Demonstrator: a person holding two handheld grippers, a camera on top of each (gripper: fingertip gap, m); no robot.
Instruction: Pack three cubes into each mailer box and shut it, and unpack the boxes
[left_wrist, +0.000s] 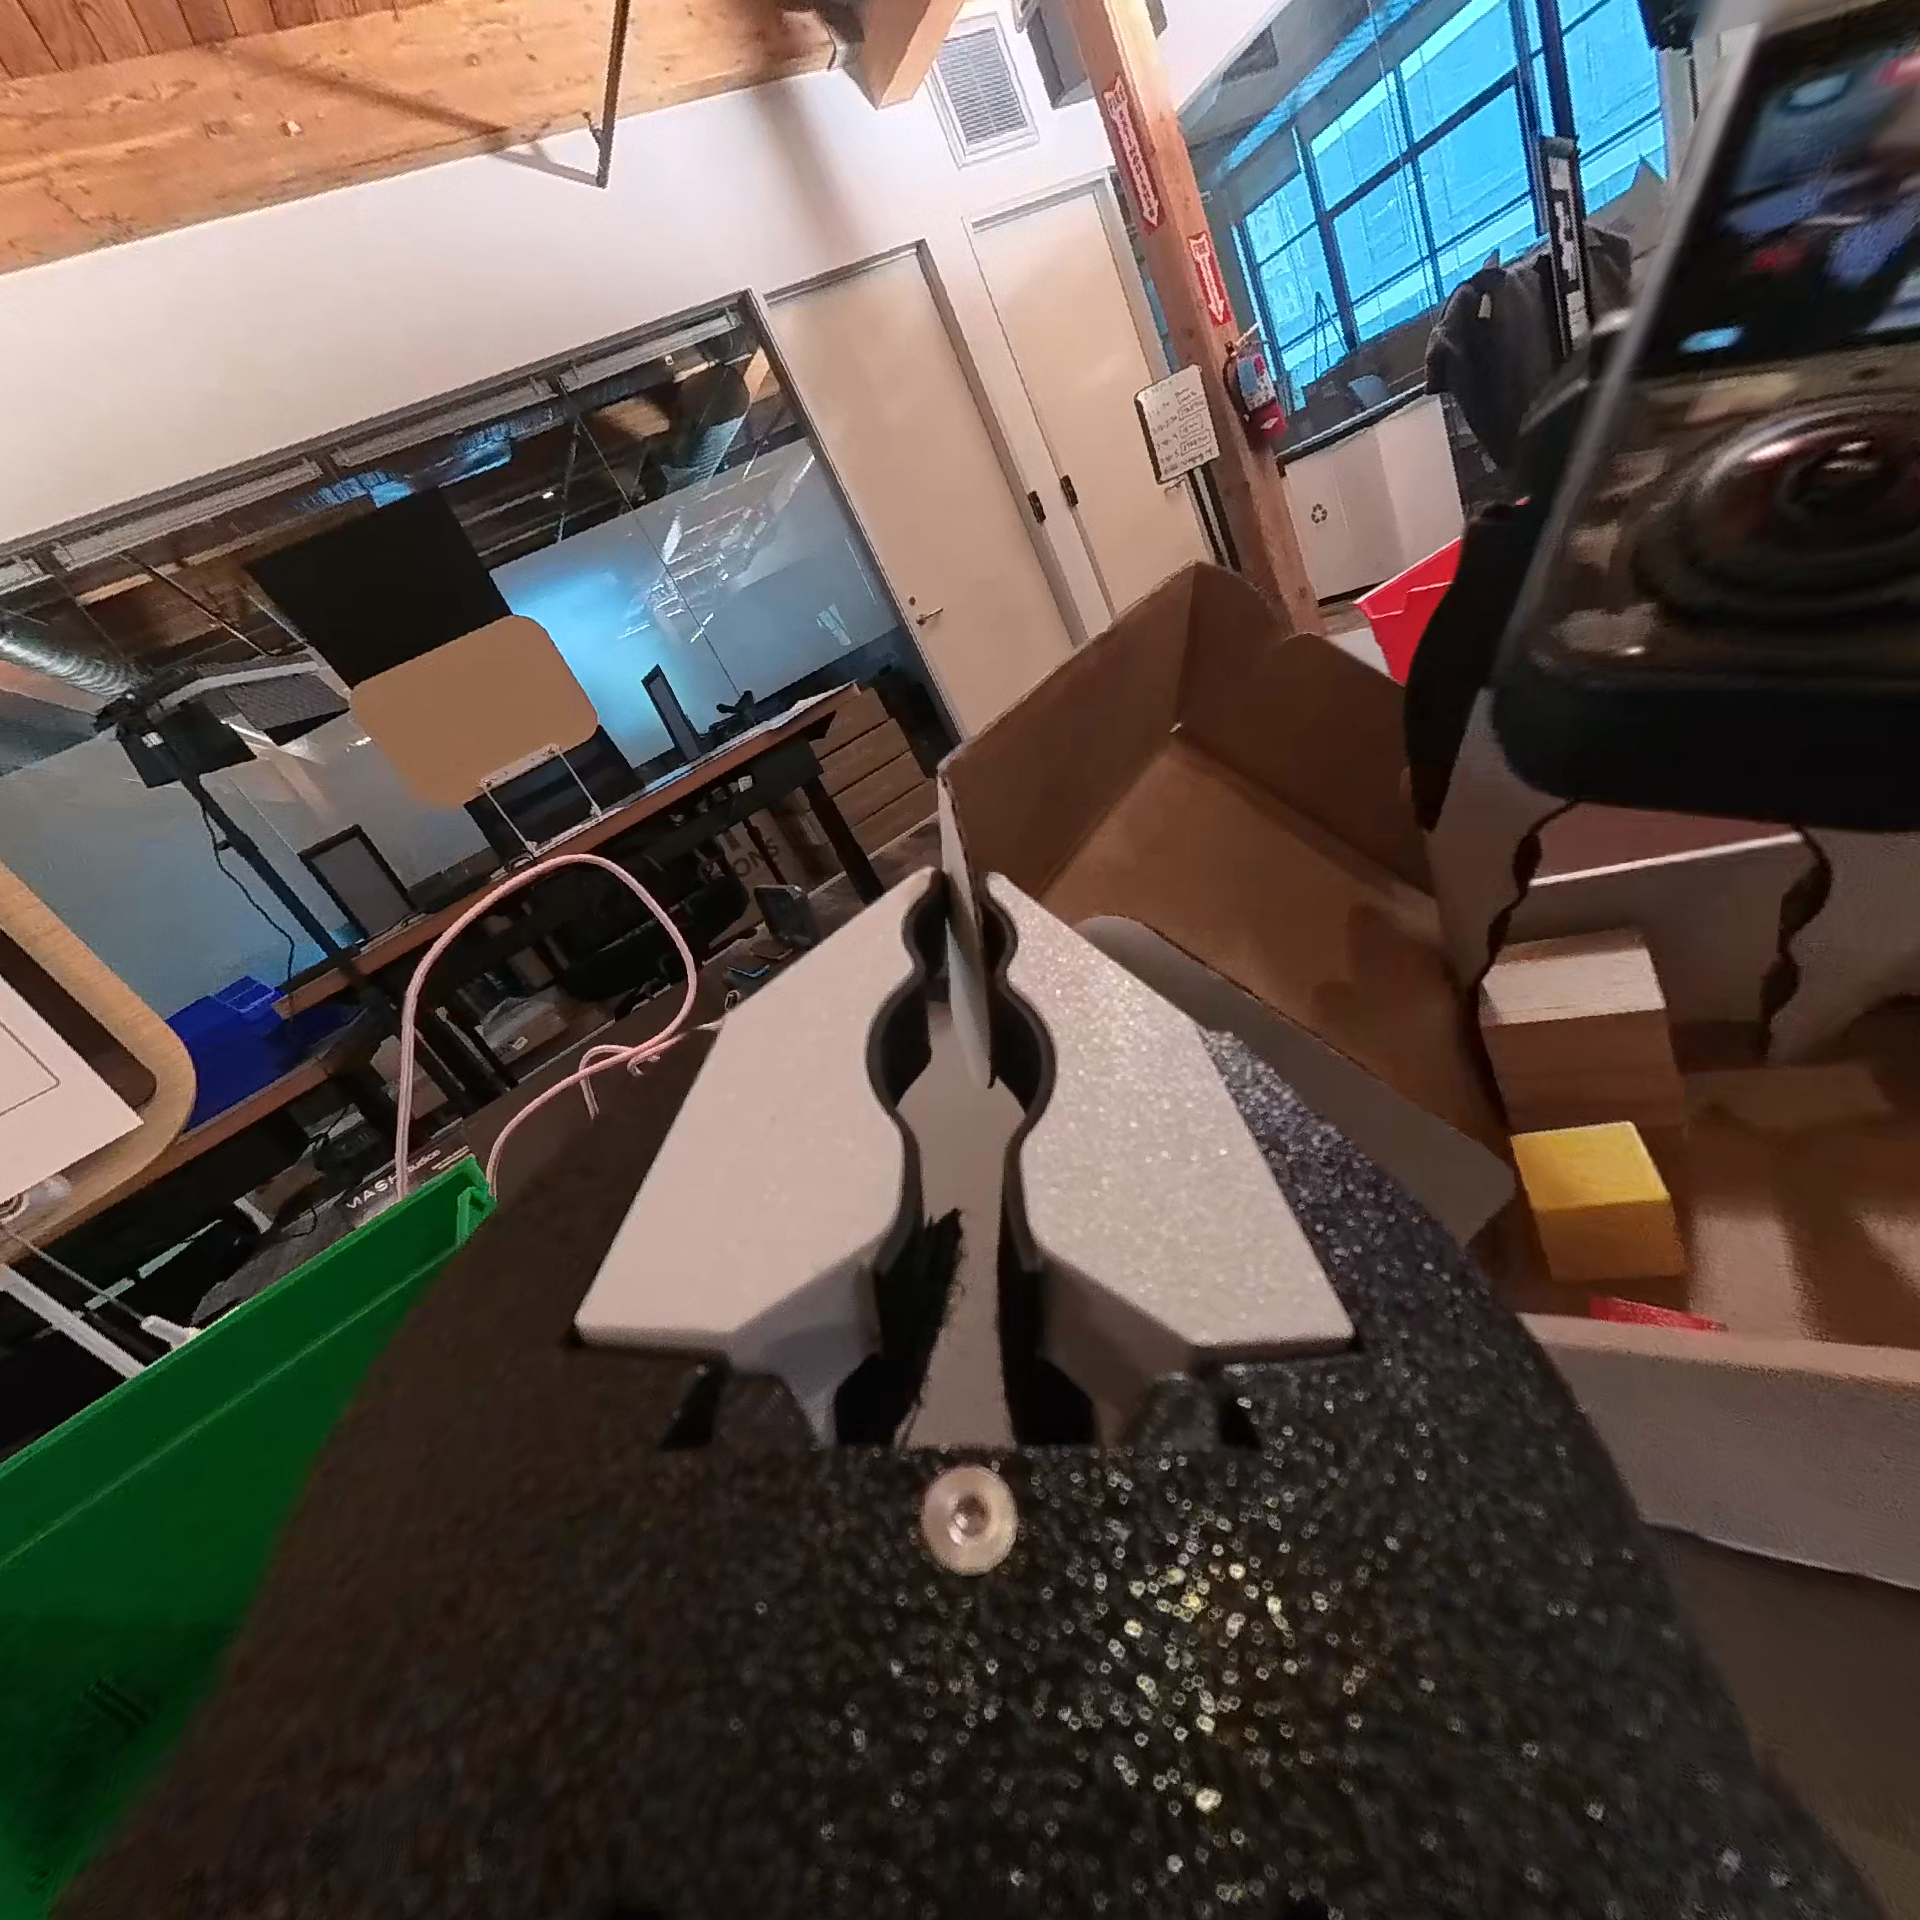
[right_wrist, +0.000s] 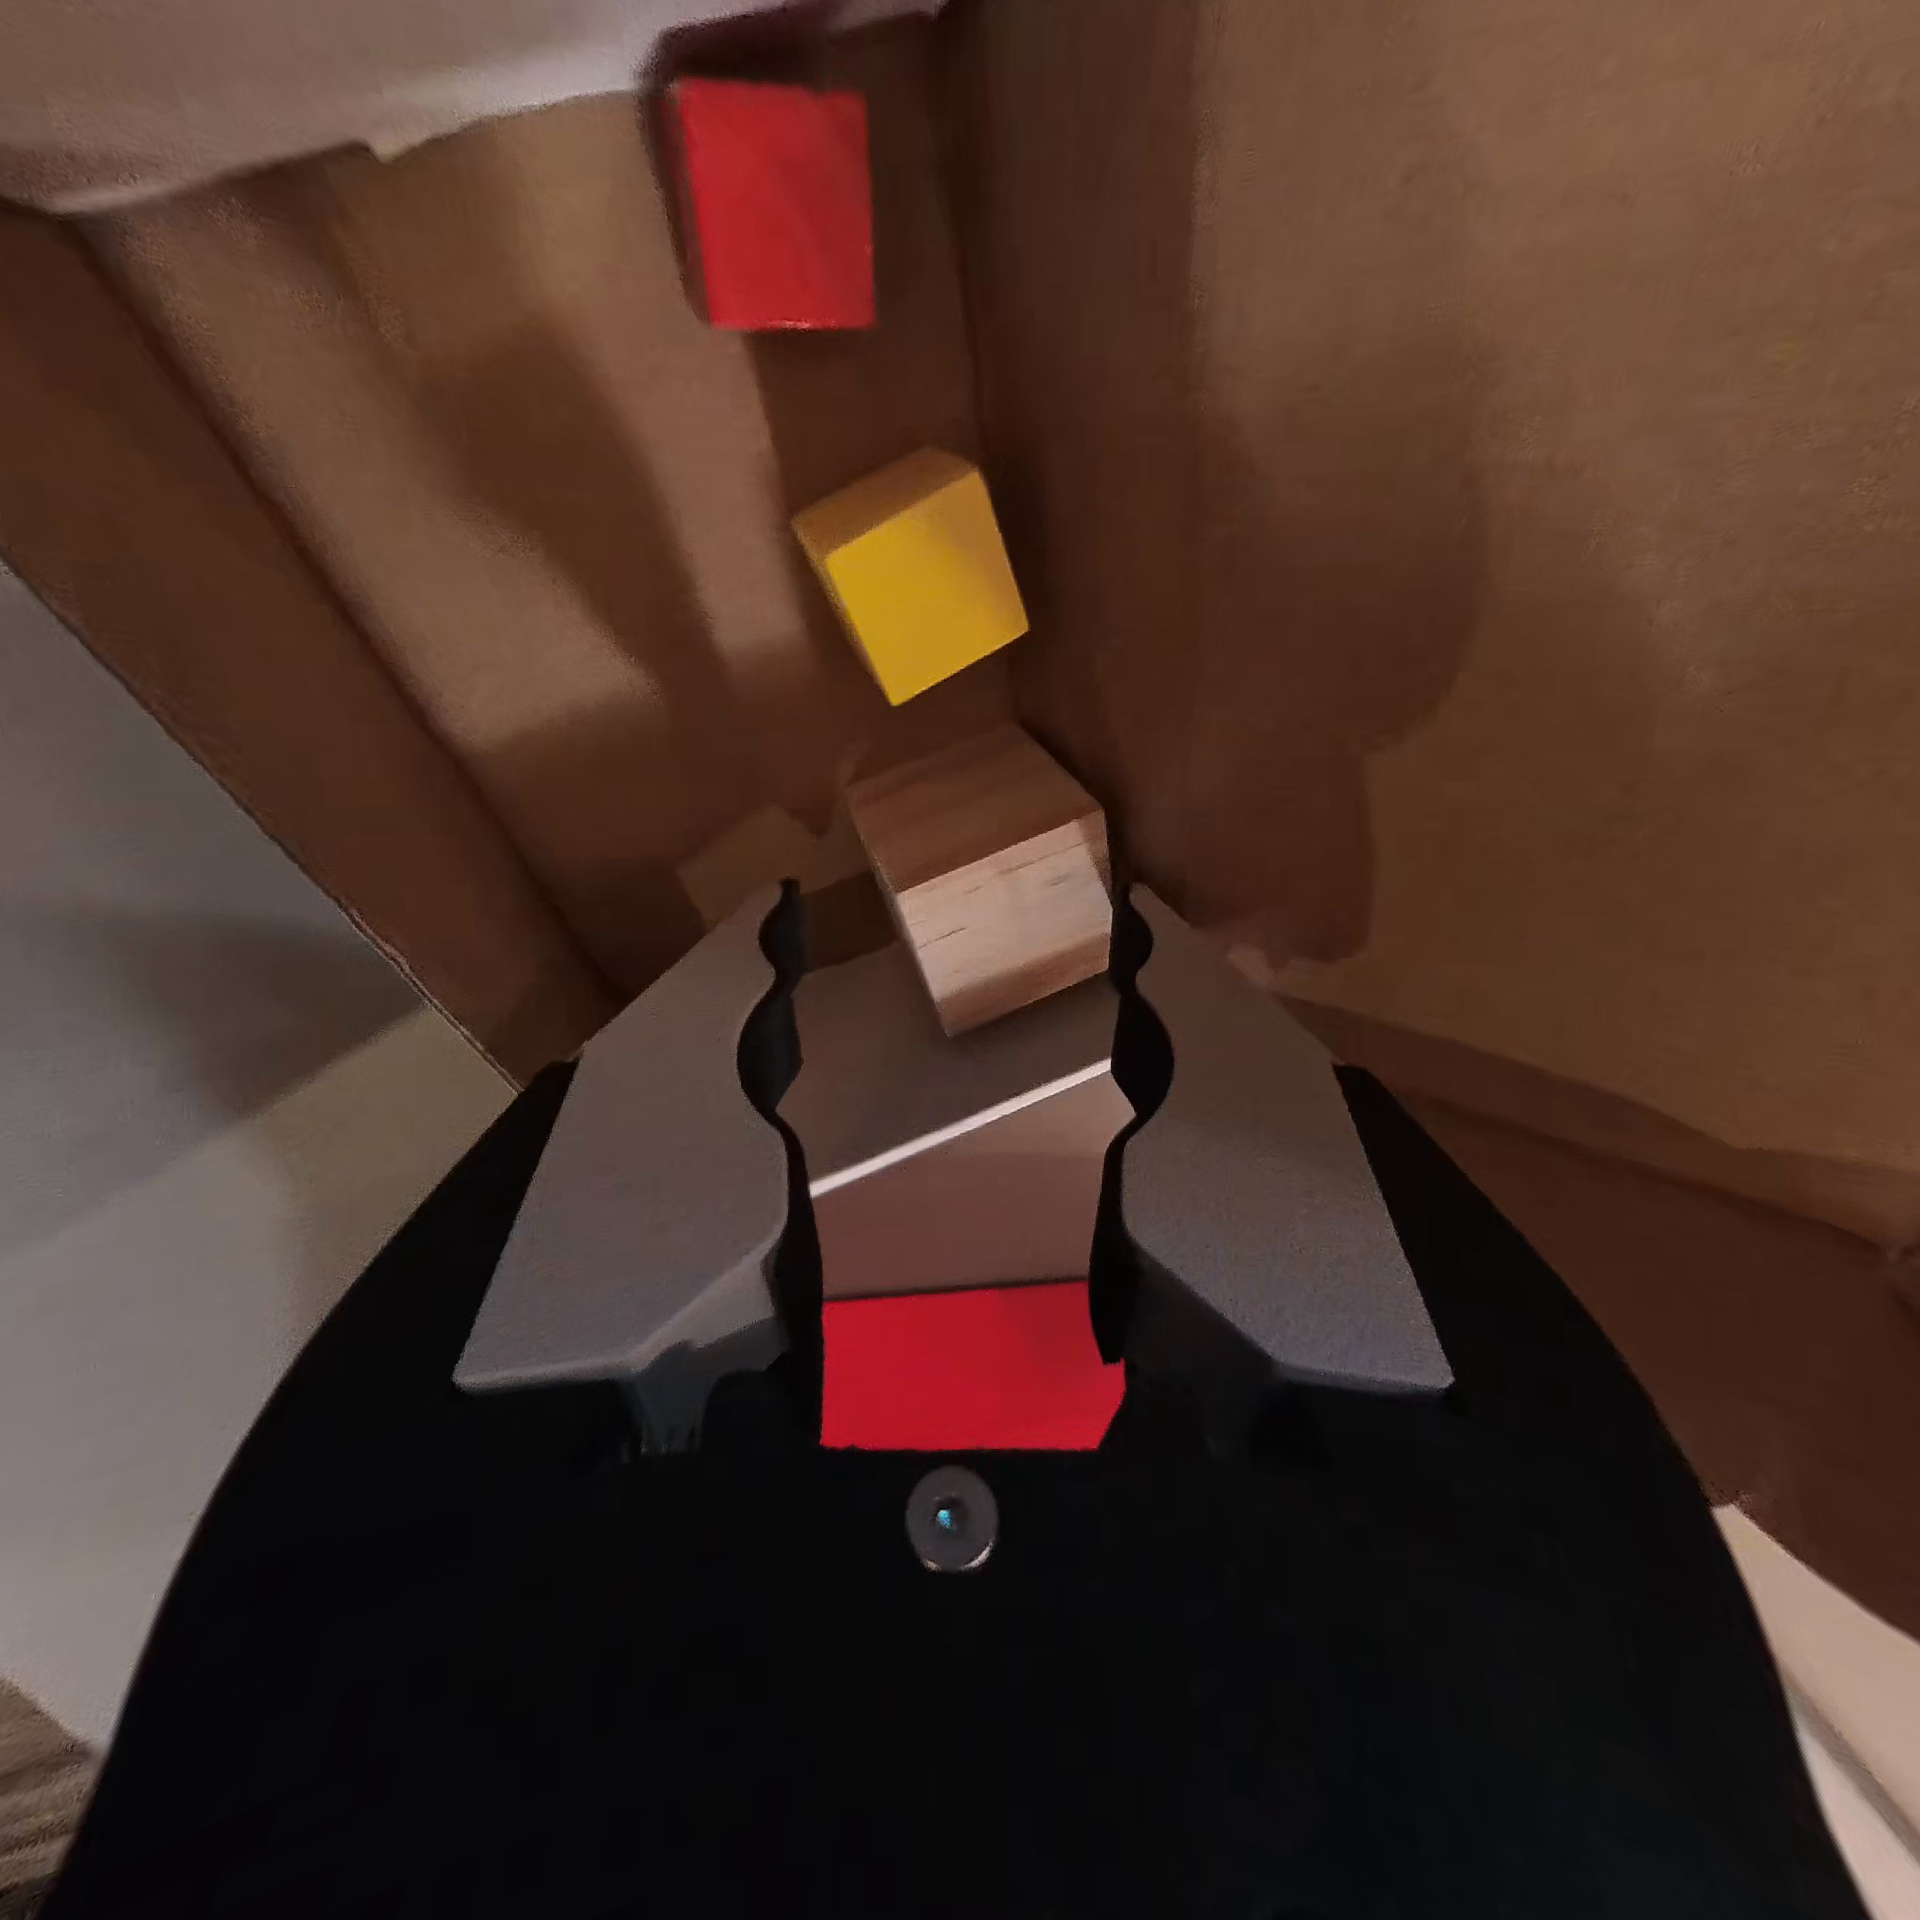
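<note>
An open brown mailer box (left_wrist: 1195, 831) holds three cubes: a plain wooden cube (left_wrist: 1569, 1029), a yellow cube (left_wrist: 1600, 1195) and a red cube (left_wrist: 1652, 1311) that only just shows. My left gripper (left_wrist: 961, 883) is shut on the box's thin upright side wall (left_wrist: 958, 821) at its near corner. My right gripper (right_wrist: 951, 894) is open inside the box (right_wrist: 1455, 520). The wooden cube (right_wrist: 987, 873) lies just ahead of its fingertips, close to the right finger, not pressed from both sides. The yellow cube (right_wrist: 914, 571) and the red cube (right_wrist: 774, 203) lie farther along the same wall.
A green bin (left_wrist: 208, 1455) is at my lower left and a red bin (left_wrist: 1413, 613) stands behind the box. The right gripper's camera body (left_wrist: 1766, 468) hangs over the box. A red patch (right_wrist: 966, 1371) shows below the right fingers. Spacing between my two grippers at the tips: around 20 cm.
</note>
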